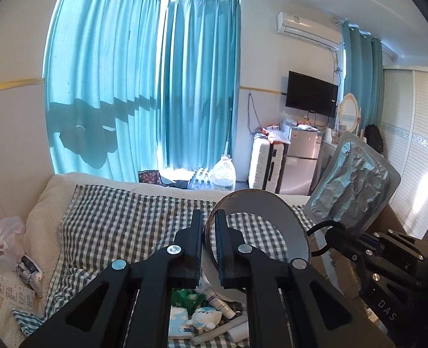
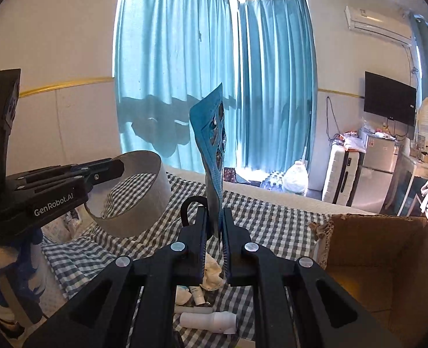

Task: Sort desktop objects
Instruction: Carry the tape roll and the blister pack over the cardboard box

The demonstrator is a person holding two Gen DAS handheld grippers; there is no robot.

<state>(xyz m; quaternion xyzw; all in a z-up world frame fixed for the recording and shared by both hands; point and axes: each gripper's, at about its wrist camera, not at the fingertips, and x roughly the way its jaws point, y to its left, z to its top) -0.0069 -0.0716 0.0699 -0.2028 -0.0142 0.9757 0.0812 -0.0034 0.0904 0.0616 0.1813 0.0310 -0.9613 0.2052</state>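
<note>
My left gripper (image 1: 209,217) is shut on the wall of a wide grey ring (image 1: 274,226), one finger inside and one outside, held up above the checked cloth (image 1: 127,220). In the right wrist view that left gripper (image 2: 114,168) and the ring (image 2: 147,200) show at the left. My right gripper (image 2: 215,217) is shut on the lower edge of a flat blister pack (image 2: 212,145), blue on one face and standing upright edge-on. The left wrist view shows the pack's silver foil face (image 1: 355,182) above the right gripper (image 1: 344,239).
An open cardboard box (image 2: 382,249) stands at the right on the bed. Below the grippers lie a plush toy (image 1: 203,317), a green packet (image 1: 187,295), a small tube (image 2: 196,291) and a white bottle (image 2: 208,320). Crumpled bags (image 1: 5,237) lie at the left.
</note>
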